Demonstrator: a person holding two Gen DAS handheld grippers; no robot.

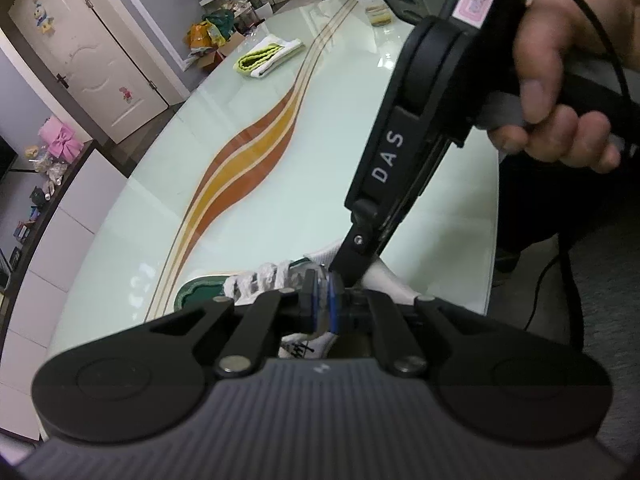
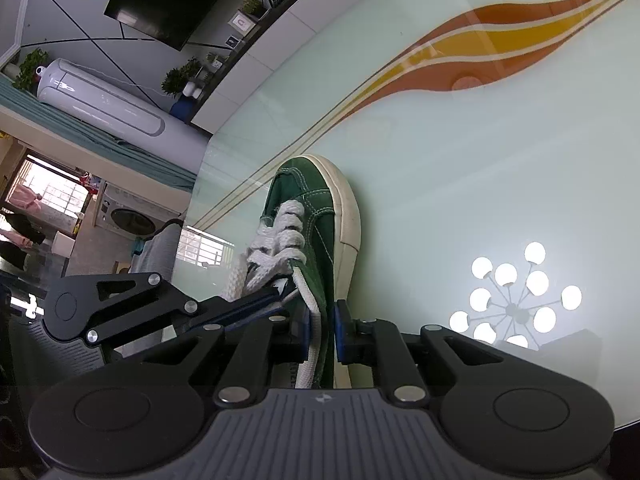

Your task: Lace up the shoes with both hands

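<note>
A green suede shoe point(image 2: 316, 216) with a white rubber sole and thick white laces point(image 2: 280, 240) lies near the surface's point(image 2: 480, 160) near edge. The right gripper point(image 2: 322, 330) has its pads slightly apart around one flat lace end. The left gripper point(image 1: 322, 300) is pressed together on a lace. A folded towel point(image 1: 268, 56) and a glass jar point(image 1: 378, 10) sit toward the far edge.

Green suede shoe point(image 2: 320, 216) with white rubber sole lay at centre frame, toe pointing up-frame. White flat lace point(image 2: 314, 320), criss-crossed through upper eyelets, trailed one loose end down-frame.
</note>
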